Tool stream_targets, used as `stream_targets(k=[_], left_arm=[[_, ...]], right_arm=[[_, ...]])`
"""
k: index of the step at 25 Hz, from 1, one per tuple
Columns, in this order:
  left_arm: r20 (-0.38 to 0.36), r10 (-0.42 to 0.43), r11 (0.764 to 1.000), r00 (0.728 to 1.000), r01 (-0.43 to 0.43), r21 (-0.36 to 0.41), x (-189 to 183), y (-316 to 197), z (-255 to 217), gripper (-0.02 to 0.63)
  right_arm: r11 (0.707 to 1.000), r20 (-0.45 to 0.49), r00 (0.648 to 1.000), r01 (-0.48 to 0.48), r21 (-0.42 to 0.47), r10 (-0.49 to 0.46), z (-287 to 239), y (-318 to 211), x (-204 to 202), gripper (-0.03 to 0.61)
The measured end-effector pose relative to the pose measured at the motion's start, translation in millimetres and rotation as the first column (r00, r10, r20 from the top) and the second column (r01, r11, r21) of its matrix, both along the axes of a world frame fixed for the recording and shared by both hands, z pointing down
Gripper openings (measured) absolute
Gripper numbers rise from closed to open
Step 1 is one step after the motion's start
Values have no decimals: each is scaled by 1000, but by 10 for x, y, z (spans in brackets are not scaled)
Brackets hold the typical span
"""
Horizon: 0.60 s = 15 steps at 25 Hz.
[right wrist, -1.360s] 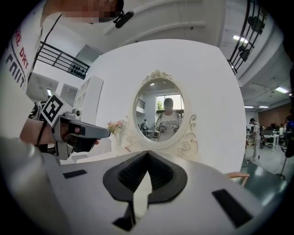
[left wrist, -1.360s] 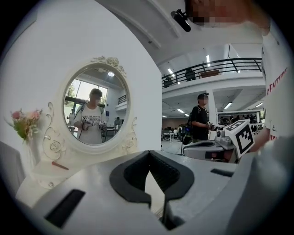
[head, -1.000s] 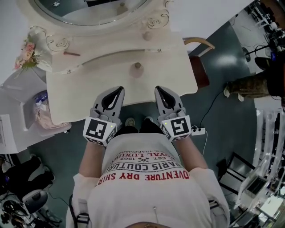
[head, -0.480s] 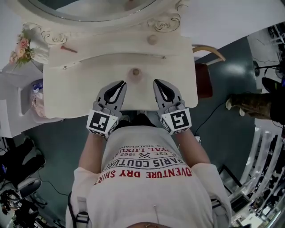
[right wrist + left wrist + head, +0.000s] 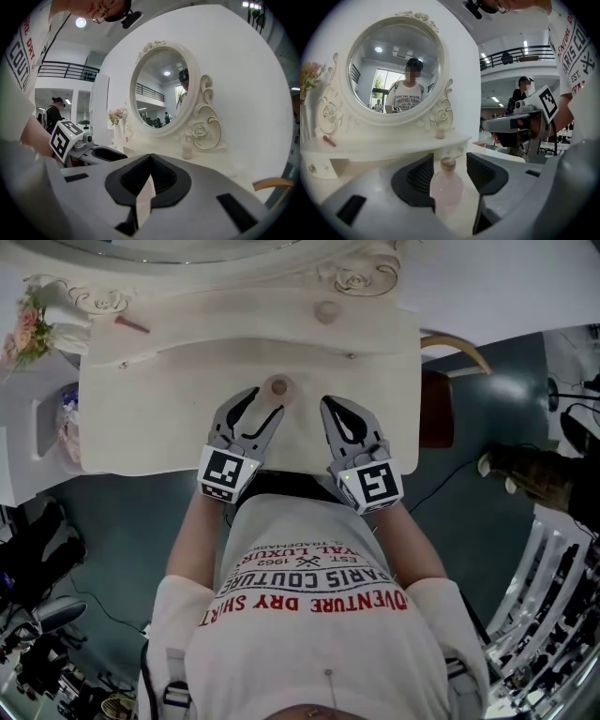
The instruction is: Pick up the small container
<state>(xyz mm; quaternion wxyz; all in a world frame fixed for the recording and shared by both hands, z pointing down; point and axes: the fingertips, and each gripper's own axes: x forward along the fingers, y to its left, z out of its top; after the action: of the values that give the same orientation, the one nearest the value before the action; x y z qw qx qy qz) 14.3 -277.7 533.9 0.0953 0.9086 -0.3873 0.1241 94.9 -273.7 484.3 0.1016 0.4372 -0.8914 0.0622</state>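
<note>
1. We hold the left gripper [image 5: 263, 404] over the front of the dressing table [image 5: 141, 432]. Its jaws are opening, stand wide apart, and grip nothing.
2. The small container [image 5: 446, 186], a pink bottle with a brown cap, stands upright on the tabletop between the left jaws. Neither pad presses on it.
3. We hold the right gripper [image 5: 150, 161] just beside the left. Its jaws meet at the tips and hold nothing.
</note>
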Motion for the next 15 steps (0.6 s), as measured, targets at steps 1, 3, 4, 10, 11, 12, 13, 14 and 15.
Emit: stream_targets(k=[1, 3, 4, 10, 11, 12, 13, 14, 15], left_arm=[[5, -7, 1000, 1000, 7, -6, 21, -38, 58, 204], [25, -4, 1000, 1000, 4, -14, 87, -96, 162, 212], [40, 3, 1000, 999, -2, -16, 129, -123, 206, 212], [76, 14, 999, 997, -11, -45, 315, -298, 425, 212], [66, 6, 999, 998, -2, -50, 316, -324, 451, 212], [55, -3, 999, 998, 6, -52, 310, -345, 470, 212], [43, -11, 999, 999, 13, -50, 302, -361, 484, 208], [31, -17, 999, 999, 19, -43, 293, -367, 493, 192], [21, -23, 999, 1000, 24, -33, 285, -368, 496, 190]], right_arm=[[1000, -1, 1000, -1, -9, 1, 50, -15, 29, -2], [1000, -2, 1000, -7, -26, 7, 135, -51, 91, -2], [999, -3, 1000, -8, -31, 8, 165, -78, 115, -2], [999, 8, 1000, -13, -35, 13, 228, -234, 213, -2], [999, 11, 1000, -17, -36, 17, 235, -255, 227, -2], [999, 11, 1000, -21, -38, 21, 243, -274, 240, -2], [999, 11, 1000, -26, -40, 26, 255, -289, 254, -2], [998, 10, 999, -33, -44, 34, 269, -299, 273, -2], [998, 10, 999, -43, -48, 44, 285, -308, 297, -2]])
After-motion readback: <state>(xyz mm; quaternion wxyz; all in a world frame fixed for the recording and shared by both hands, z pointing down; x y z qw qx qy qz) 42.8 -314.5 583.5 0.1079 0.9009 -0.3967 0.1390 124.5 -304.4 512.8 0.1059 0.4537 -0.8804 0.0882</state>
